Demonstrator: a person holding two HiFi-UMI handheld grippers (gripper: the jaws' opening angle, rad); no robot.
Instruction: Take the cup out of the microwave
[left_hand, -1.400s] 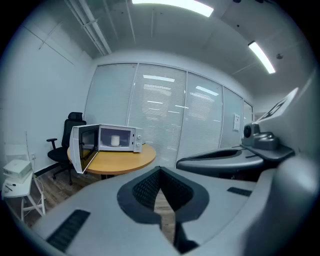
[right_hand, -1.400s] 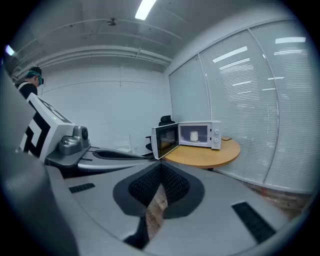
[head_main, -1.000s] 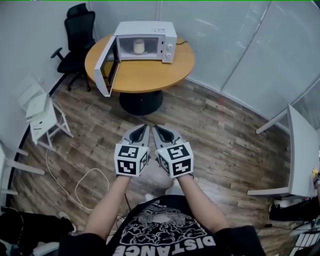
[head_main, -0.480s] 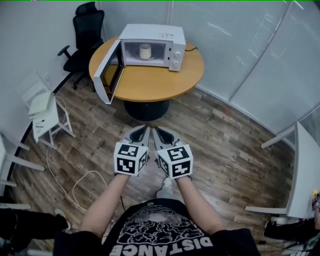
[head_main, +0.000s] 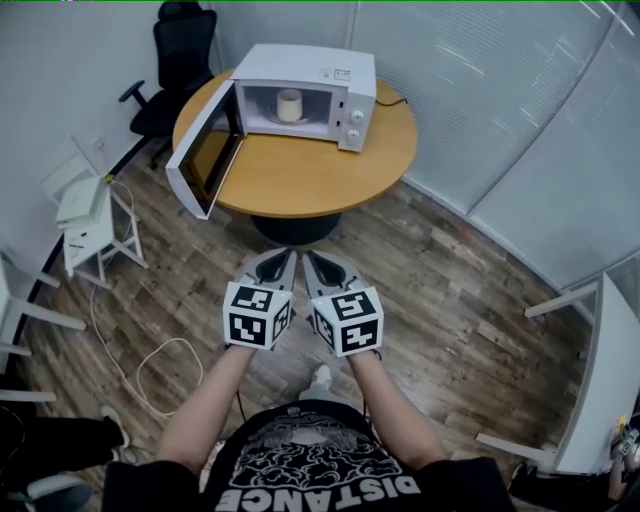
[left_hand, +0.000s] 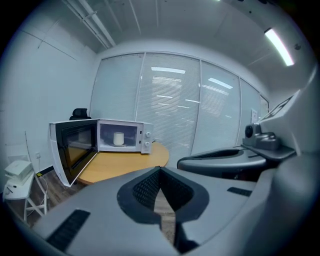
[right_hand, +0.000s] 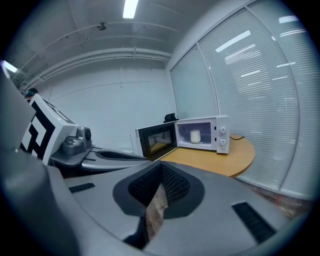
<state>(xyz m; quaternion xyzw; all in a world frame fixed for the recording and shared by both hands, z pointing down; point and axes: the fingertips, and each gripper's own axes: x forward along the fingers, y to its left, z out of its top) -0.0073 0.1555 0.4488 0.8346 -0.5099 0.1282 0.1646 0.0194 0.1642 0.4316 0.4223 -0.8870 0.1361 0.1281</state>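
Cup (head_main: 289, 104) is noted upright inside the microwave (head_main: 335, 70), roughly centred on the cavity floor. The microwave door (head_main: 200, 155) is swung wide open toward the left of the head view, with its free edge reaching past the table's rim. The microwave is set at the far side of a round wooden table (head_main: 320, 180). A dark cord (head_main: 392, 100) is seen at the microwave's right side, on the tabletop.

Left gripper (head_main: 286, 255) and right gripper (head_main: 311, 256) are held side by side, almost touching. They are low in front of the person, over the plank floor (head_main: 440, 290), well apart from the table and pointed toward it. The left gripper's jaws are pressed together with nothing between them, and only a sliver of floor shows through the pad recess. The right gripper's jaws are likewise closed on nothing. In both gripper views the open microwave and the cup are framed ahead, beyond the jaw tips.

Surroundings:
- A black office chair (head_main: 180, 60) is placed behind the table at left.
- A small white stand (head_main: 90, 215) is set by the left wall.
- A pale cable (head_main: 150, 375) is looped on the floor.
- Glass panels with blinds (head_main: 500, 90) are seen behind the table.
- A white tabletop (head_main: 600, 390) is cut off by the right edge.
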